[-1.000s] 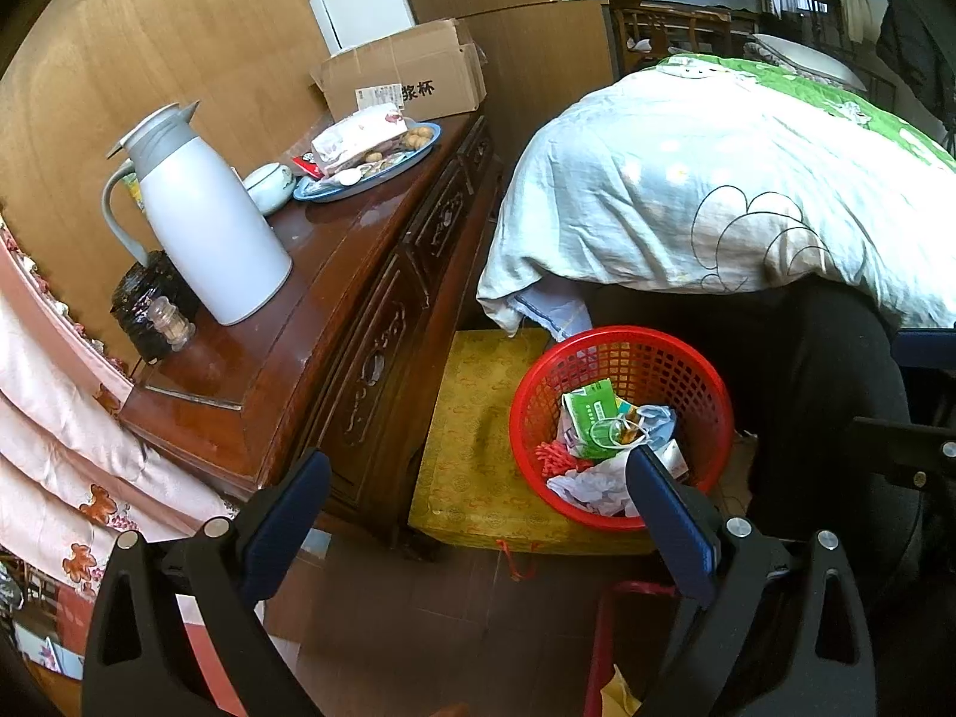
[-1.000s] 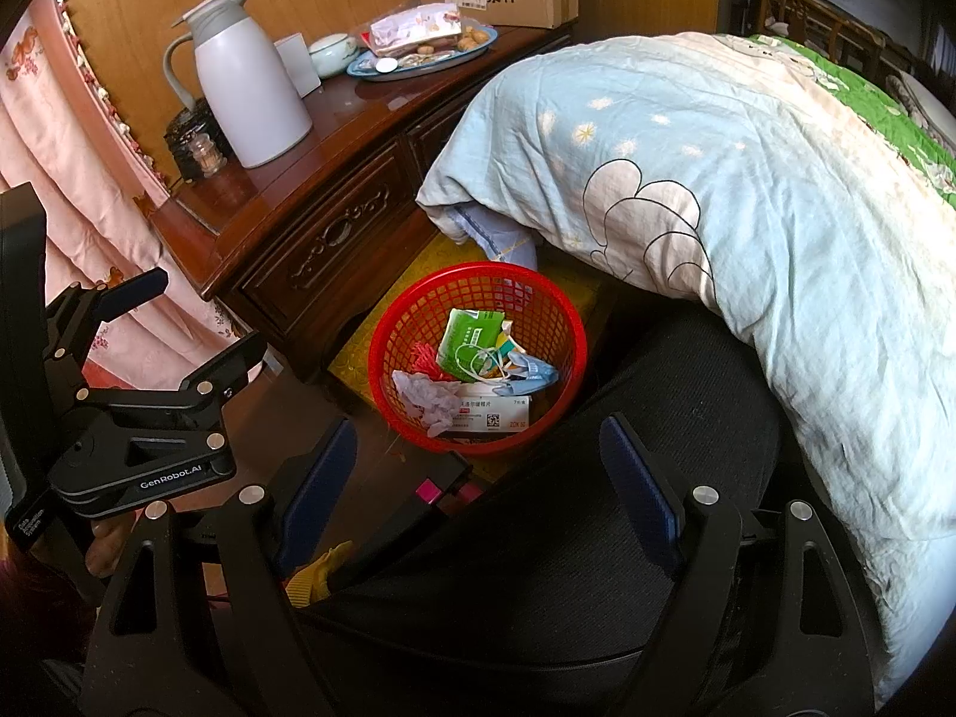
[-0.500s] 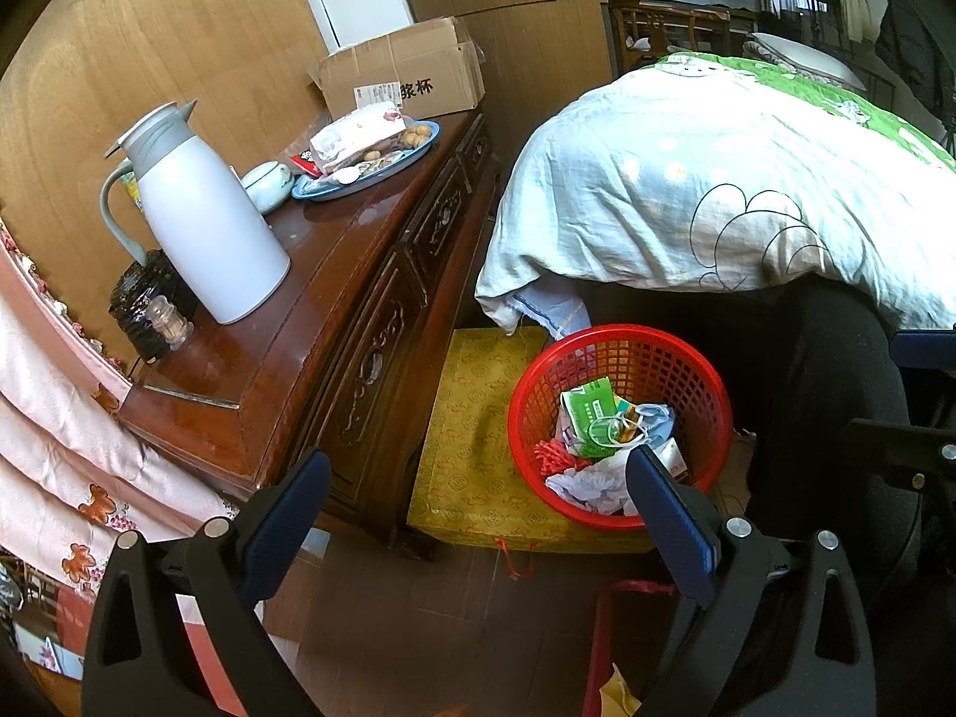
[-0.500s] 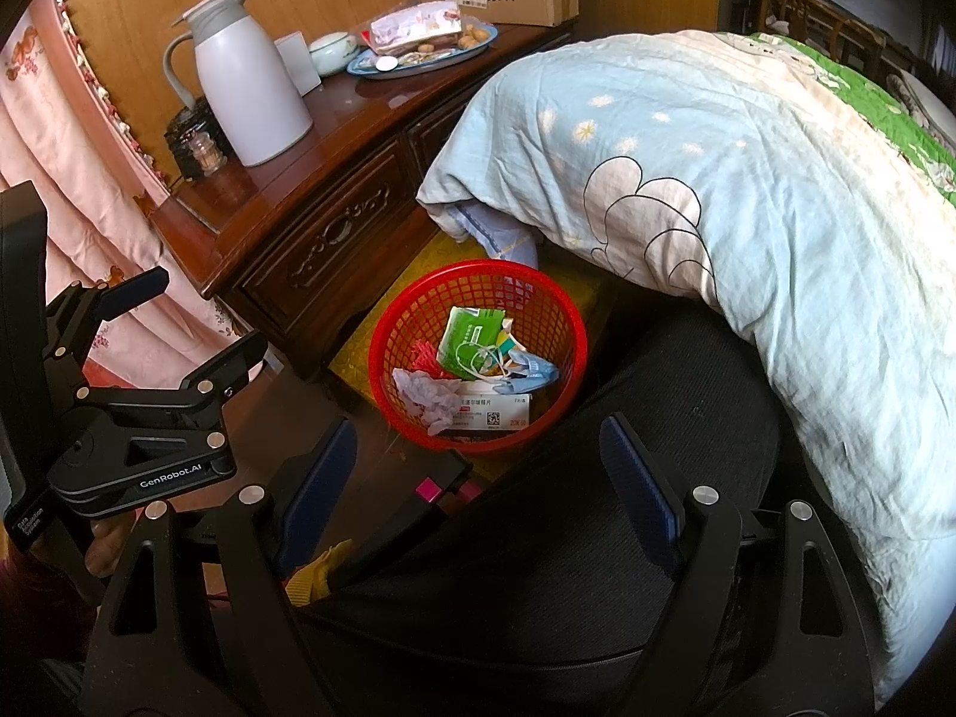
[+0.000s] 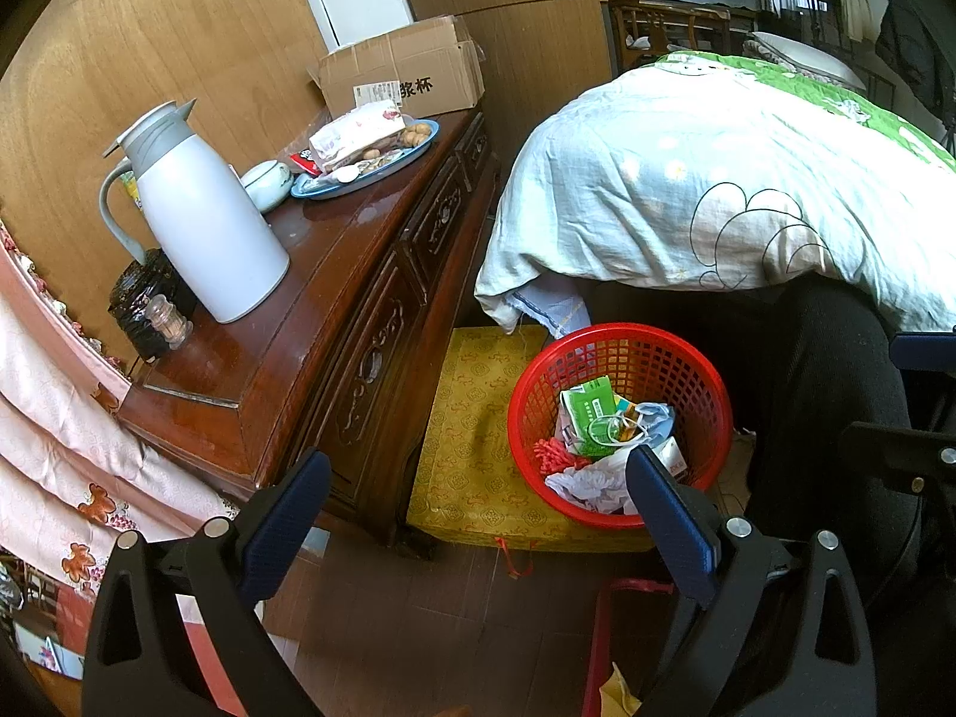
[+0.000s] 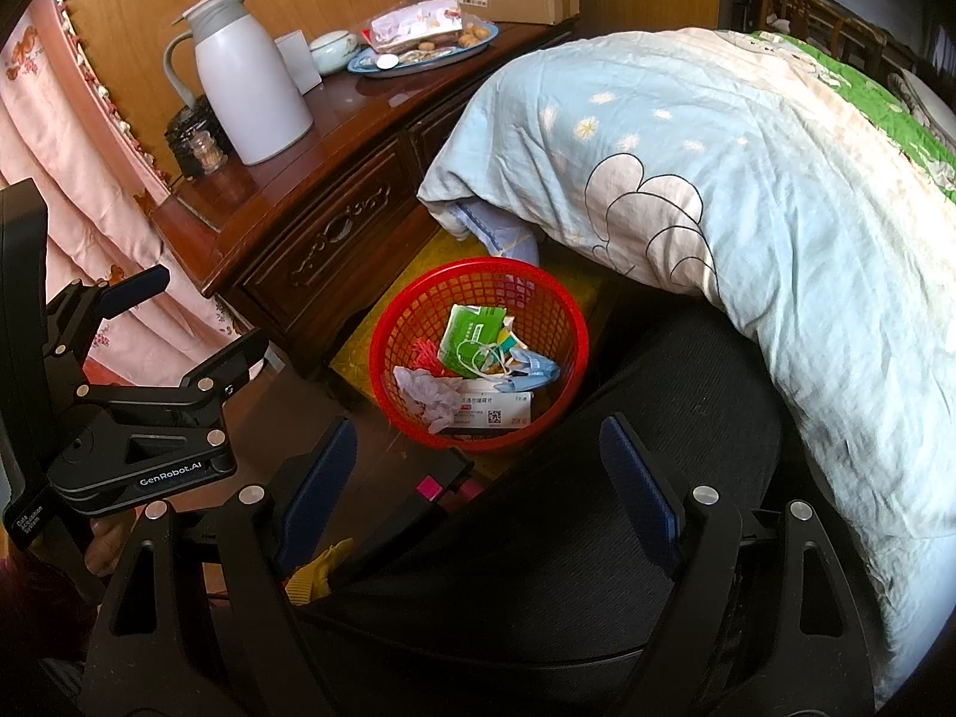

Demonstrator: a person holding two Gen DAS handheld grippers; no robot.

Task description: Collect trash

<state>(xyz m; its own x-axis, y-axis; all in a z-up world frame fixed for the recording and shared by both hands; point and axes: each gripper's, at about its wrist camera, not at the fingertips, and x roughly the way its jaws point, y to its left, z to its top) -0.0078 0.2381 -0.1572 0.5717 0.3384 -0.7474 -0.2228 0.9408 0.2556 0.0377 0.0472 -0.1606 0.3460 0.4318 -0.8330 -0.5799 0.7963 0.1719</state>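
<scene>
Nearest, left hand-held gripper [image 5: 478, 496] wide open, holding nothing. Right hand-held gripper [image 6: 478, 478] wide open too, nothing between its pads, above a black chair seat [image 6: 597, 478]. Just past, red basket [image 6: 412, 310] on a yellow cushion [image 5: 472, 418], full of trash [image 6: 478, 364]: green packet, blue mask, white paper. Left, wooden table [image 5: 334, 275] with white jug [image 5: 209, 221]. Farther right, bed blanket [image 6: 747, 179]. Far back, cardboard box [image 5: 412, 74].
</scene>
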